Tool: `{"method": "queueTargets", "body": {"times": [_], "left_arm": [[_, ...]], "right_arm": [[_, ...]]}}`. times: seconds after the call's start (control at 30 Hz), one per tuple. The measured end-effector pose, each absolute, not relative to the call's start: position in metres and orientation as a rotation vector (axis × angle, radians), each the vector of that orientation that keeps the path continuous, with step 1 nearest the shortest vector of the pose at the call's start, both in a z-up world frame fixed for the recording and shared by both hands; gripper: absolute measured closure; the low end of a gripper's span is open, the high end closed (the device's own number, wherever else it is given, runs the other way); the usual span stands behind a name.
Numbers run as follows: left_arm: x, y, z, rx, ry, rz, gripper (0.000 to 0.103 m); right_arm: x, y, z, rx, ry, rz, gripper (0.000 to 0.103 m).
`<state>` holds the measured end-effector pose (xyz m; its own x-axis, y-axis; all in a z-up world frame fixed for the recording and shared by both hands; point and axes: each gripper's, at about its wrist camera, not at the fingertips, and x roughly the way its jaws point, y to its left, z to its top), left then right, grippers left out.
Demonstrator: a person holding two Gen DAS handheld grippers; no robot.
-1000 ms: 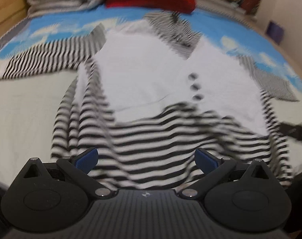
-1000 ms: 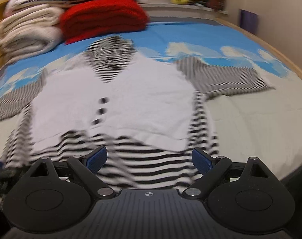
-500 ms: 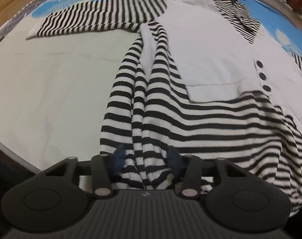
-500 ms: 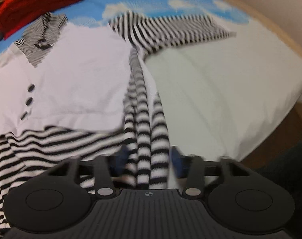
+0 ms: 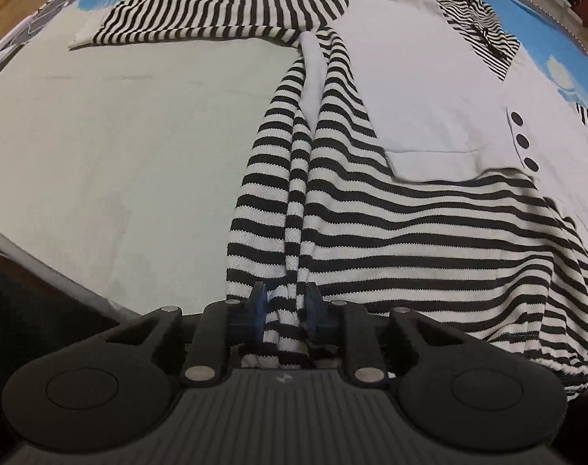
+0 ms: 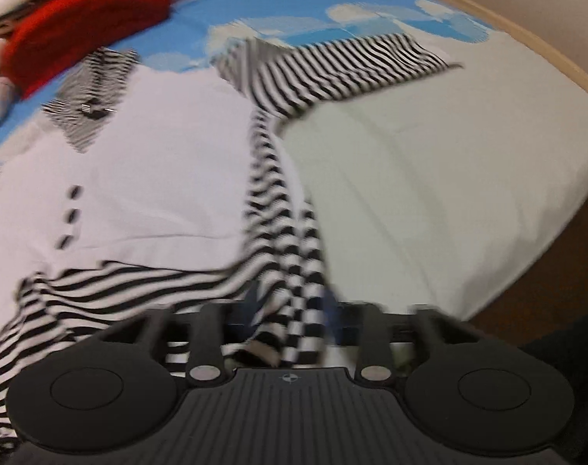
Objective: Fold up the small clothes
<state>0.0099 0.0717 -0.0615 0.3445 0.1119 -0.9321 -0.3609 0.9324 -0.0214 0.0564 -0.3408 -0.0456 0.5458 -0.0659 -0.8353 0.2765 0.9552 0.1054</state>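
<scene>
Striped top (image 5: 429,232), white front panel, hem bunched between fingers (image 5: 259,302).

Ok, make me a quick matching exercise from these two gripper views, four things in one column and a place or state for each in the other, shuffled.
Things:
1. striped shirt
2. red blanket
3. left gripper
4. three black buttons

Places or states:
A. folded at the far end of the bed
B. in a row on the white front panel
C. spread flat, sleeves out
D. clamped on the hem

Pairs: 1-C, 2-A, 3-D, 4-B
</scene>
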Motion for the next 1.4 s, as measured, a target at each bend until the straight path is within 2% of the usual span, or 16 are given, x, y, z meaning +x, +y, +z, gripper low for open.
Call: {"method": "queueTargets", "body": {"times": [0.07, 0.2, 0.3, 0.37, 0.47, 0.57, 0.63, 0.7, 0.73, 0.77, 1.03, 1.13, 1.2, 1.4], "left_arm": [[0.011, 0.066, -0.058, -0.21, 1.167, 0.313, 0.079], [0.012, 0.035, -0.033, -0.049, 0.992, 0.278, 0.076], [0.011, 0.01, -0.017, 0.015, 0.874, 0.176, 0.061], [0.017, 0.006, -0.026, -0.038, 0.93, 0.115, 0.051], [0.029, 0.015, -0.062, -0.172, 1.156, 0.112, 0.051], [0.031, 0.015, -0.062, -0.152, 1.147, 0.136, 0.051], [0.033, 0.009, -0.051, -0.109, 1.081, 0.12, 0.05], [0.031, 0.006, -0.045, -0.105, 1.032, 0.112, 0.042], [0.031, 0.004, -0.043, -0.112, 1.016, 0.109, 0.034], [0.03, 0.003, -0.041, -0.116, 0.997, 0.106, 0.033], [0.017, -0.01, 0.007, 0.001, 0.72, 0.108, 0.033], [0.017, -0.019, 0.046, 0.052, 0.61, 0.103, 0.024], [0.019, -0.021, 0.07, 0.08, 0.534, 0.078, 0.022], [0.062, -0.005, 0.103, 0.092, 0.487, 0.003, 0.024]], "right_arm": [[0.058, -0.334, -0.049, 0.178, 0.996, -0.199, 0.041], [0.062, -0.339, -0.071, 0.159, 1.13, -0.265, 0.042], [0.06, -0.338, -0.059, 0.186, 1.073, -0.255, 0.042], [0.06, -0.332, -0.054, 0.153, 1.045, -0.234, 0.042], [0.062, -0.325, -0.064, 0.092, 1.115, -0.228, 0.042], [0.061, -0.325, -0.069, 0.098, 1.139, -0.232, 0.044], [0.061, -0.326, -0.061, 0.115, 1.086, -0.231, 0.044], [0.057, -0.329, -0.049, 0.149, 1.012, -0.22, 0.044], [0.055, -0.329, -0.042, 0.166, 0.972, -0.216, 0.044], [0.051, -0.329, -0.037, 0.179, 0.928, -0.212, 0.043], [0.043, -0.316, 0.001, 0.178, 0.696, -0.11, 0.039], [0.038, -0.311, 0.013, 0.191, 0.651, -0.063, 0.037], [0.036, -0.309, 0.022, 0.216, 0.629, -0.016, 0.037], [0.03, -0.294, 0.042, 0.176, 0.53, 0.007, 0.037]]}}
